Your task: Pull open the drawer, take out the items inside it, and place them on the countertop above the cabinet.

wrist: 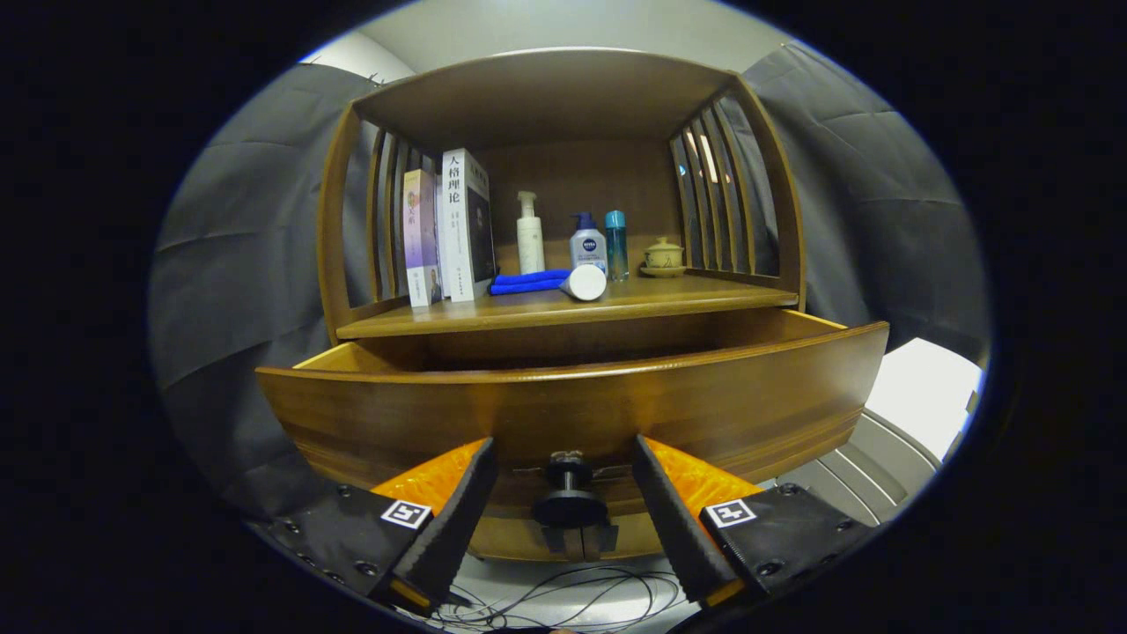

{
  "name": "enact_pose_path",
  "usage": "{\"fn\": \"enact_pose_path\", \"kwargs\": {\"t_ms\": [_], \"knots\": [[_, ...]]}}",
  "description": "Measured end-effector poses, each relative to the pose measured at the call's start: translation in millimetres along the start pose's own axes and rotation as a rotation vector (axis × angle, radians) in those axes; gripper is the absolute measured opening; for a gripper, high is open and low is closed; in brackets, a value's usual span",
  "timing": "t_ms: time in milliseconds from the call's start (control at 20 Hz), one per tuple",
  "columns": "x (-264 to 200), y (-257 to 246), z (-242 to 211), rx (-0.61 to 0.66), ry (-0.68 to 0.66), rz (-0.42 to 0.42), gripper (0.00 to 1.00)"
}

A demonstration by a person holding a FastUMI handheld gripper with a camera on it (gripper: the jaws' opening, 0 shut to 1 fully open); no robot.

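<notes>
1. Plainly, the brown wooden cabinet with slatted sides [563, 106] is the largest thing here, and its countertop [669, 298] is the desk where the drawer's items must end up.
2. The wide curved wooden drawer [572, 396] below that desk is already pulled well out, so I judge the opening step largely done; its inside is hidden behind the tall front panel, so I cannot tell what lies in it.
3. The gripper [563, 493] has its fingers spread apart, one on each side of the small dark round drawer knob [569, 504], touching neither side of it and holding nothing.
4. On the desk stand upright books [453, 229], a folded blue cloth [528, 282], a white tube lying on its side [585, 282], a white pump bottle [529, 233] and a small lidded ceramic cup [663, 255].
5. Taking the items out and setting them on the desk still remains, as far as I can judge.
</notes>
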State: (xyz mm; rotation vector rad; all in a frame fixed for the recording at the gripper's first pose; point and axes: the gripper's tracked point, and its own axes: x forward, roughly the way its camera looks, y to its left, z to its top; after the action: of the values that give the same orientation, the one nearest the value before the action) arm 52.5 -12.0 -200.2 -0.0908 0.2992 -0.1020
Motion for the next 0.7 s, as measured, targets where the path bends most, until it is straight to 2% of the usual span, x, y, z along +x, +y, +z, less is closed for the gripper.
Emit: {"fn": "enact_pose_path", "kwargs": {"t_ms": [700], "knots": [[86,-1,21,0.002,0.018,0.006,0.97]]}}
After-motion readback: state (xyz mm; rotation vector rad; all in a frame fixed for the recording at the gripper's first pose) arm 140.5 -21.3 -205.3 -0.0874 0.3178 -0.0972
